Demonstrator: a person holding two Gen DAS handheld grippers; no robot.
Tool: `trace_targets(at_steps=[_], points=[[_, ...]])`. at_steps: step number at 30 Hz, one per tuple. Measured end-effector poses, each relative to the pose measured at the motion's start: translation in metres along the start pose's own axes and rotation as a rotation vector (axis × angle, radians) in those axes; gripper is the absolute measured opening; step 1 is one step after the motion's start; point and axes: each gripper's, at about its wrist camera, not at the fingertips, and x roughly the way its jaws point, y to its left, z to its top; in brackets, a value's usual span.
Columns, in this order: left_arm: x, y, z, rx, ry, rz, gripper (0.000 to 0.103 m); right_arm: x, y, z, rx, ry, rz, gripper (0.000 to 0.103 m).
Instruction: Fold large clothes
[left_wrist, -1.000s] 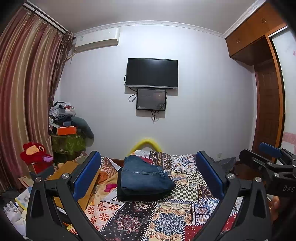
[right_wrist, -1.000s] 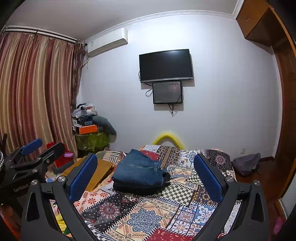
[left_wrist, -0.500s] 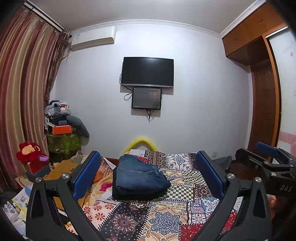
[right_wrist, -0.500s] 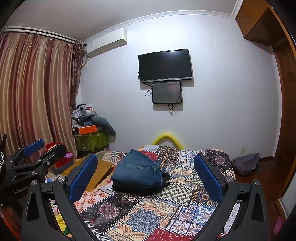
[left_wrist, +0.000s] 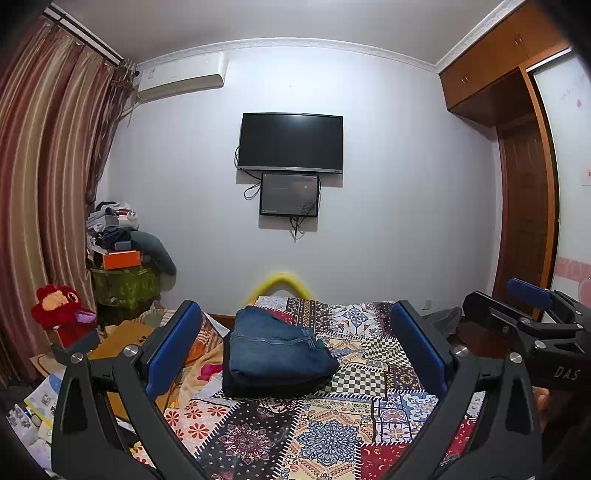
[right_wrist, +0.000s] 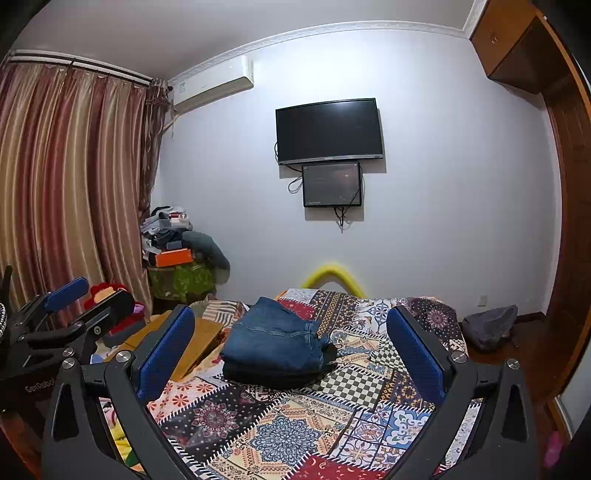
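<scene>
Left wrist view: over the last second I've seen the television climb in frame and the folded jeans (left_wrist: 275, 345) sink toward 6 o'clock, so I've tipped this gripper up and back. I read that as the fold being finished and me retreating, not starting another crease. The jeans lie as a squared blue stack on a darker folded garment (left_wrist: 258, 386), resting on the patchwork bedspread (left_wrist: 325, 435), untouched by either tool. My left gripper (left_wrist: 295, 347) hangs above the bed with fingers spread wide, gripping nothing. The right gripper (right_wrist: 291, 349) is equally splayed and empty, level and pointing at the wall, with the stack between its pads at 12 o'clock.
</scene>
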Motion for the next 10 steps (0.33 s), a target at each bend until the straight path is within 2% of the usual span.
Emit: trace_targets(at_steps=[10], points=[[0.0016, -0.0002, -0.0019, -0.002, 0.012, -0.003, 0.103, 0.0027, 0.0033, -0.0018, -0.006, 0.010, -0.003, 0.103]])
